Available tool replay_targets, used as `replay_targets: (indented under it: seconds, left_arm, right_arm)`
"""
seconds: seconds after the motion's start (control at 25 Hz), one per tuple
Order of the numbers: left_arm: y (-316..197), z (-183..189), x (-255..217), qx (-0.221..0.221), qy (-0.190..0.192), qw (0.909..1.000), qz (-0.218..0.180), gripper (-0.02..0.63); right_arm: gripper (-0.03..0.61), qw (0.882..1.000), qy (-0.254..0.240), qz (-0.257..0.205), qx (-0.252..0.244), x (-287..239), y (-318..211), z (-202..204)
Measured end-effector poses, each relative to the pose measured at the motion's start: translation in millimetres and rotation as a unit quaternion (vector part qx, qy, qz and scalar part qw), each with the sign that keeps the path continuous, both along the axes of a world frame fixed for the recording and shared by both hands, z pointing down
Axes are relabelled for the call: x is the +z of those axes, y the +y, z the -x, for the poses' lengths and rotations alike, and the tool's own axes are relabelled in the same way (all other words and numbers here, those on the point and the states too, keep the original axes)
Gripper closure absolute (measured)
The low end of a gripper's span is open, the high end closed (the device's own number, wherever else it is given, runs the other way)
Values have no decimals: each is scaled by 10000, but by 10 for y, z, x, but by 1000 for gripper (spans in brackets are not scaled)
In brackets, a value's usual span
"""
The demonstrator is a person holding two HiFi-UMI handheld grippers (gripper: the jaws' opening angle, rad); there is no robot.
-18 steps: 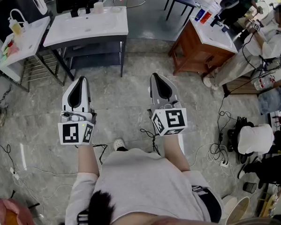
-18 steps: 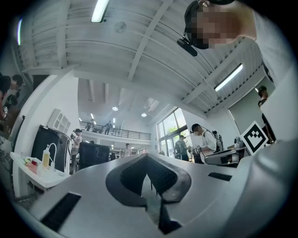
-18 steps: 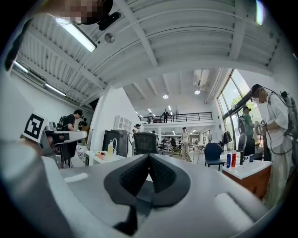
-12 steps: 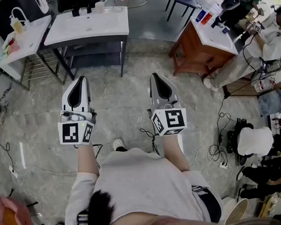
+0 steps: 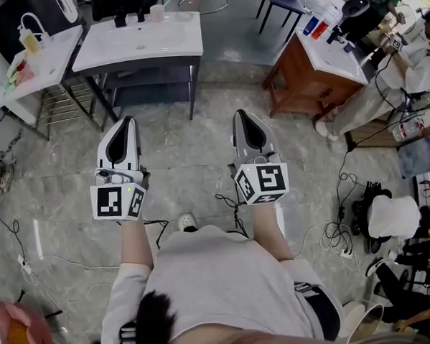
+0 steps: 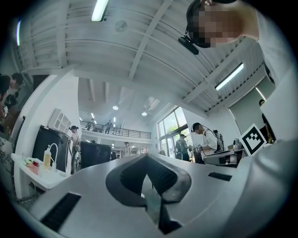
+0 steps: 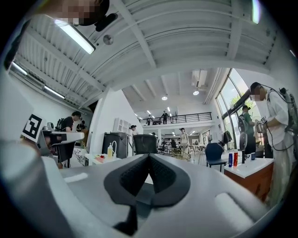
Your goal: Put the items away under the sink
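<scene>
The white sink [image 5: 140,42] stands well ahead, a dark shelf [image 5: 149,77] beneath it; to its left a white surface [image 5: 44,65] carries the items; the left tongs [image 5: 127,122] and right tongs [image 5: 240,116] hang over the floor, tips pressed together on nothing; the yellow bottle [image 5: 28,41] looks like light, smooth plastic, best held round the body, below its thin spout; the coloured things beside it are too small to name, perhaps packets.

side table [image 5: 40,65]: left of sink [image 5: 140,38]
wooden cabinet [image 5: 307,80]: right of sink
your left gripper [image 5: 127,122], right gripper [image 5: 239,114]: before sink
</scene>
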State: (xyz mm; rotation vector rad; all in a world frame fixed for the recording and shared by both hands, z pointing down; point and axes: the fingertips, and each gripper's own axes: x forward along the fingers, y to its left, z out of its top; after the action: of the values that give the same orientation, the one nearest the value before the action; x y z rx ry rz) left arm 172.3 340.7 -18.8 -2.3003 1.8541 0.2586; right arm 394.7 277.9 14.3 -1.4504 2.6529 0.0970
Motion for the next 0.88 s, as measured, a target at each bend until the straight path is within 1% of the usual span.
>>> replay_targets:
  seconds: [0.16, 0.28, 0.52, 0.72, 0.88]
  left_arm:
    - [-28, 151, -2, 57, 71, 10000, 7, 606]
    - [-72, 243, 22, 117, -27, 9999, 99, 606]
    - [-208, 304, 40, 290, 70, 9995, 82, 606]
    - [-448, 389, 26, 267, 108, 9996, 45, 606]
    - [-694, 506, -41, 161, 88, 9998, -46, 606]
  right_arm:
    - [568, 10000, 57, -63, 23, 2, -28, 120]
    - [568, 10000, 16, -64, -3, -12, -54, 236]
    - [568, 10000, 64, -23, 31, -14, -130, 328]
    - [568, 9999, 121, -16, 59, -2, -404, 386]
    - [568, 9999, 141, -56, -6, -23, -730, 496]
